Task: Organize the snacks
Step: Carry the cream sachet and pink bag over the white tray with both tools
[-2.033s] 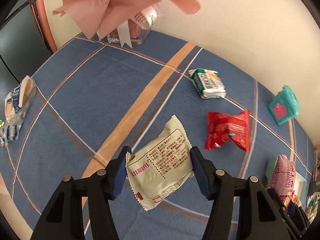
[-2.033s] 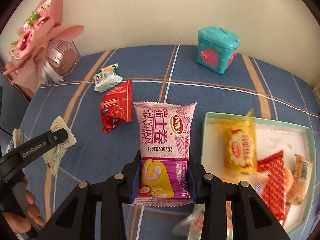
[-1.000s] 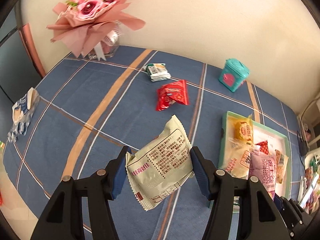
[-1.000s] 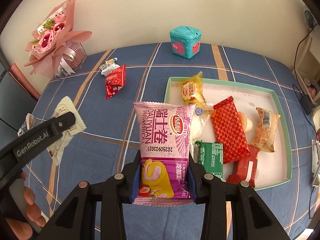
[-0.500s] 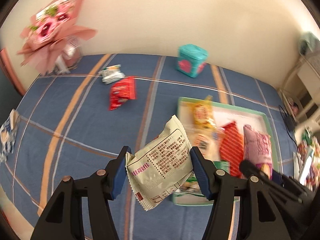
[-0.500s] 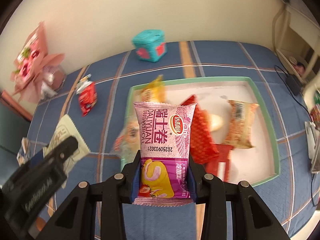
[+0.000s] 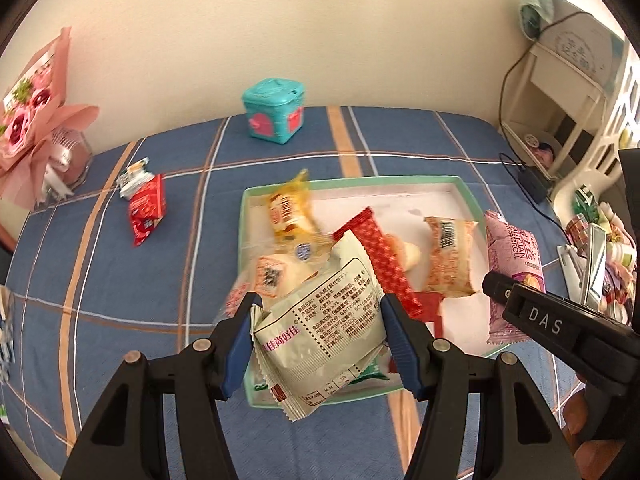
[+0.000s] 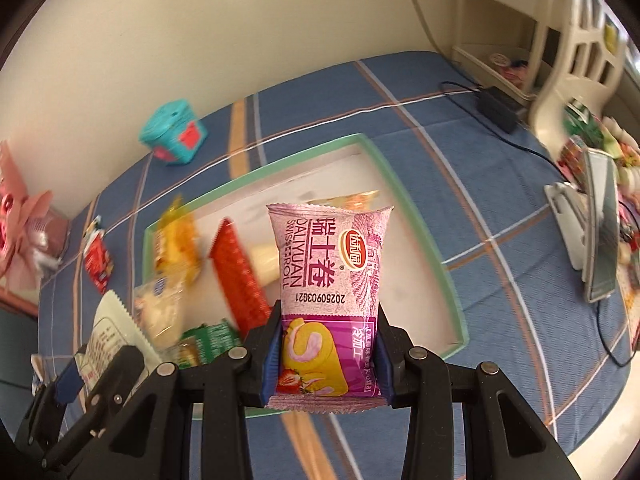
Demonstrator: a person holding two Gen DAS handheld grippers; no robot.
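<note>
Home setting, looks like a bedroom or living room, not a lab or shop. Work surface is covered by a blue plaid cloth (image 7: 168,240) with orange and white stripes, pushed against a plain cream wall (image 7: 320,32). Domestic clutter all round: pink paper-wrapped flower bouquet (image 7: 28,120) in a glass vase at the left, teal toy-like box (image 7: 274,110) by the wall, cream shelf unit (image 7: 560,92) with small items at the right, black power adapter (image 8: 498,108) with cable trailing over the cloth. Green-rimmed tray (image 7: 472,200) of packaged snacks in the middle, more loose packets on the cloth.
</note>
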